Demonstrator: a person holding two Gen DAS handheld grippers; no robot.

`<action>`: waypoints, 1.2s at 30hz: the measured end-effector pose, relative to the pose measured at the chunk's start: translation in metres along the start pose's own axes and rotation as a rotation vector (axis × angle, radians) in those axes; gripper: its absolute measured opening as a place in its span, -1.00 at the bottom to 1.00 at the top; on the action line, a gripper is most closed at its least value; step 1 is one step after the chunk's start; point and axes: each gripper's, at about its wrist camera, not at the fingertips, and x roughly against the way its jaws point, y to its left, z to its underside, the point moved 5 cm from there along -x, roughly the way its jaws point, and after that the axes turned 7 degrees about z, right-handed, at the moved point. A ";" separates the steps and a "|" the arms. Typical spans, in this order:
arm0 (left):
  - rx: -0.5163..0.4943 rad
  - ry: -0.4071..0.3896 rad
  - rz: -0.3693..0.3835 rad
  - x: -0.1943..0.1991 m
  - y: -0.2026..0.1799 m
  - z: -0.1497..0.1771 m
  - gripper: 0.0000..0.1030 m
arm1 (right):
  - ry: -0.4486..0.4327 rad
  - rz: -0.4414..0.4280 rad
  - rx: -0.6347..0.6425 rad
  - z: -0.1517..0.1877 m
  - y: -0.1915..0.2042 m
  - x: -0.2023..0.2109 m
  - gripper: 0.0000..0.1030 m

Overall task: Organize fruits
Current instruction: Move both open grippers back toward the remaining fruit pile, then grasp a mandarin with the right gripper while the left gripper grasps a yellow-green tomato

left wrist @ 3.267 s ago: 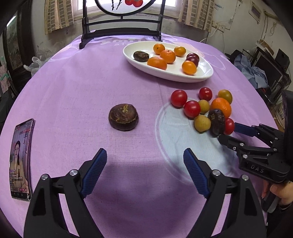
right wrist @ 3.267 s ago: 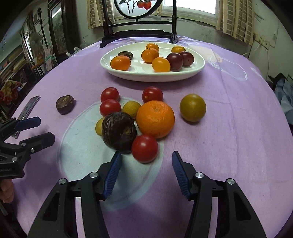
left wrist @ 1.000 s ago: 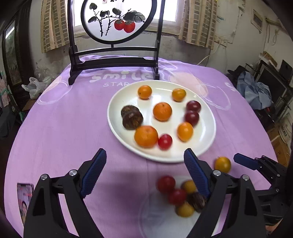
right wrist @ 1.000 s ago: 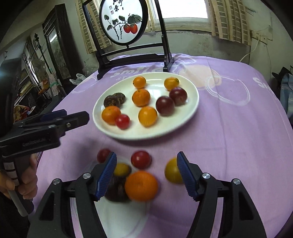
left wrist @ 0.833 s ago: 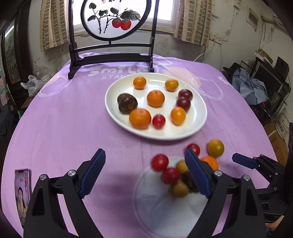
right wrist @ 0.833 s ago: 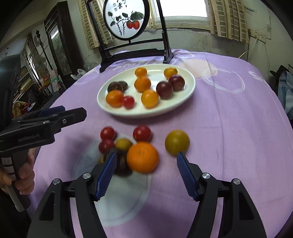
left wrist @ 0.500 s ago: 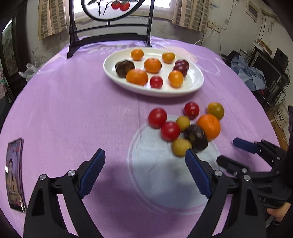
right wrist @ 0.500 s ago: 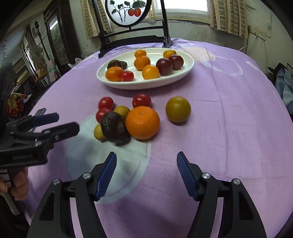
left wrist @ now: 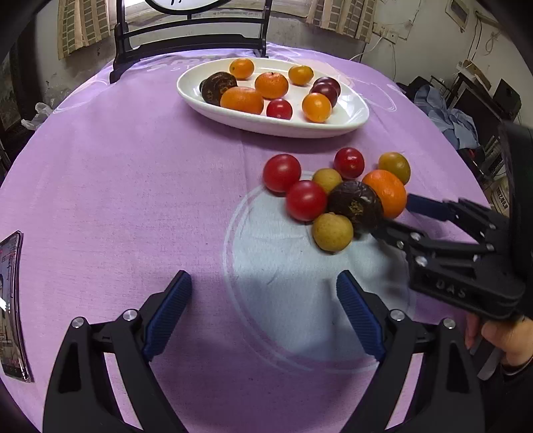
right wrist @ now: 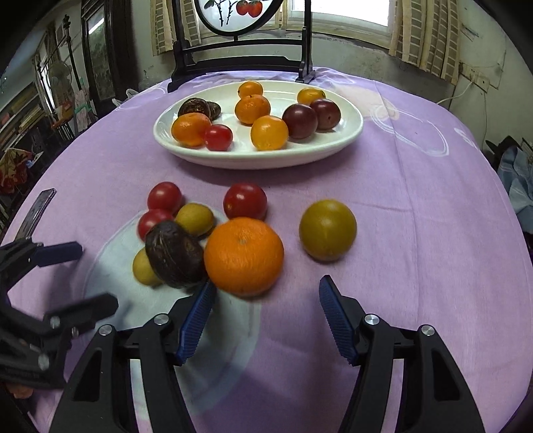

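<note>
Curtained window (right wrist: pixel 349 20), stained wall (right wrist: pixel 366 60), dark cabinet (right wrist: pixel 100 60)

Daylight enters through the window (right wrist: pixel 346 15) behind the plate (right wrist: pixel 333 146), casting soft shadows; fisheye bending darkens the corners, and nearby fruit looks perhaps slightly blurred.

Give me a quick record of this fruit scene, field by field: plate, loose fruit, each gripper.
plate: white plate holding nine fruits
loose fruit: eight on the purple cloth; orange touches the dark fruit
left gripper: open, nothing between the jaws
right gripper: jaws closing, just short of the orange, not touching it
phone: at the cloth's left edge
</note>
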 end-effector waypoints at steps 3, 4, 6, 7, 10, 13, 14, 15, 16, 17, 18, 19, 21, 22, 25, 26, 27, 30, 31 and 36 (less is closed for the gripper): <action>-0.008 0.003 -0.002 -0.001 -0.002 0.000 0.68 | -0.010 0.018 0.028 -0.009 0.008 -0.006 0.17; -0.009 0.003 -0.002 -0.001 -0.002 0.000 0.68 | -0.020 0.016 0.035 -0.012 0.011 -0.006 -0.05; -0.008 0.004 -0.001 -0.001 -0.003 0.000 0.68 | -0.025 -0.005 0.032 -0.015 0.013 -0.005 -0.11; -0.008 0.006 -0.001 -0.001 -0.003 -0.001 0.68 | -0.025 -0.006 0.027 -0.015 0.013 -0.004 -0.12; -0.012 0.008 -0.003 -0.001 -0.006 -0.001 0.68 | -0.019 -0.034 0.002 -0.012 0.009 0.001 -0.12; -0.017 0.015 -0.003 -0.003 -0.010 -0.001 0.68 | -0.029 -0.044 -0.036 -0.007 0.000 0.013 -0.12; -0.020 0.016 -0.002 -0.003 -0.012 -0.001 0.68 | -0.034 -0.050 -0.050 -0.004 -0.004 0.018 -0.12; -0.025 0.020 -0.001 -0.005 -0.015 -0.002 0.68 | -0.040 -0.055 -0.061 -0.002 -0.007 0.023 -0.12; -0.028 0.022 -0.002 -0.006 -0.017 -0.002 0.68 | -0.045 -0.059 -0.068 0.001 -0.010 0.027 -0.12; -0.031 0.024 -0.004 -0.008 -0.018 -0.003 0.68 | -0.049 -0.060 -0.073 0.004 -0.012 0.031 -0.12; -0.036 0.026 -0.006 -0.010 -0.020 -0.005 0.68 | -0.055 -0.062 -0.080 0.008 -0.015 0.036 -0.12; -0.038 0.028 -0.010 -0.012 -0.021 -0.006 0.68 | -0.058 -0.065 -0.085 0.011 -0.016 0.038 -0.12; -0.035 0.033 -0.023 -0.016 -0.023 -0.010 0.63 | -0.060 -0.071 -0.093 0.017 -0.019 0.042 -0.12; -0.039 0.034 -0.031 -0.017 -0.025 -0.012 0.56 | -0.059 -0.075 -0.099 0.020 -0.021 0.044 -0.12; -0.049 0.040 -0.067 -0.022 -0.031 -0.018 0.35 | -0.057 -0.090 -0.114 0.025 -0.024 0.046 -0.12; -0.049 0.039 -0.071 -0.022 -0.033 -0.020 0.23 | -0.057 -0.094 -0.116 0.026 -0.025 0.046 -0.12; -0.048 0.037 -0.077 -0.023 -0.034 -0.022 0.17 | -0.057 -0.098 -0.119 0.027 -0.024 0.046 -0.12; -0.051 0.037 -0.087 -0.026 -0.038 -0.027 0.00 | -0.051 -0.109 -0.118 0.030 -0.023 0.045 -0.12; -0.055 0.034 -0.086 -0.027 -0.039 -0.028 -0.15 | -0.051 -0.112 -0.119 0.030 -0.022 0.045 -0.12; -0.049 0.040 -0.061 -0.022 -0.040 -0.026 -0.51 | -0.057 -0.119 -0.122 0.031 -0.021 0.049 -0.12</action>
